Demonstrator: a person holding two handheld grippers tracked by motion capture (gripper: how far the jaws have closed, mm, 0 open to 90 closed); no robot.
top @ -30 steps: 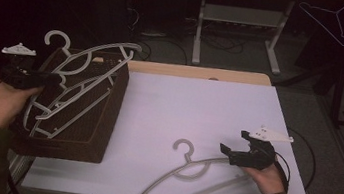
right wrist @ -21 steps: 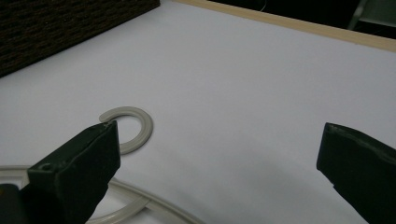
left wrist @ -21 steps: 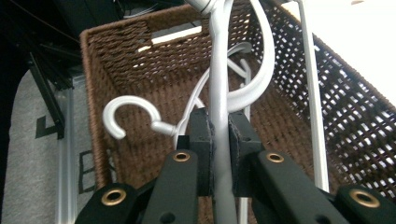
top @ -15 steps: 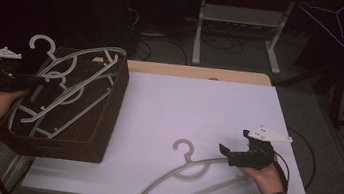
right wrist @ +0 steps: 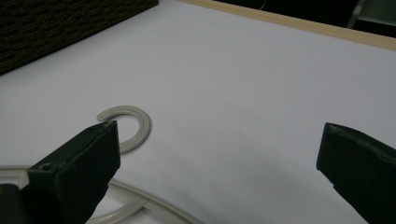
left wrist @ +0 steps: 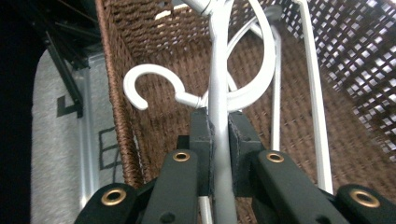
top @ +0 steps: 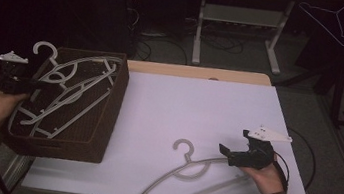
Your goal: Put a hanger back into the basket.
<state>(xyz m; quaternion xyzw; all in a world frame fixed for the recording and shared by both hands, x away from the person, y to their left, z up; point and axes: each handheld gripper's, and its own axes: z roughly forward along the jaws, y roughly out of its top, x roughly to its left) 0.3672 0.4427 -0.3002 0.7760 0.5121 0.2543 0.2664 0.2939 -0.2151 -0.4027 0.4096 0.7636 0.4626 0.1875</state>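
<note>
2 hangers in basket (top: 104, 133), 1 on table (top: 199, 105); L gripper (left wrist: 219, 140) clamped on hanger (left wrist: 219, 84), R gripper (right wrist: 219, 163) wide open, empty, over table hanger (right wrist: 133, 128)

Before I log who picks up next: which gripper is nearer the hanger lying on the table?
Right. The right gripper hovers open at that hanger; the left gripper is across at the basket, clamping another hanger.
</note>
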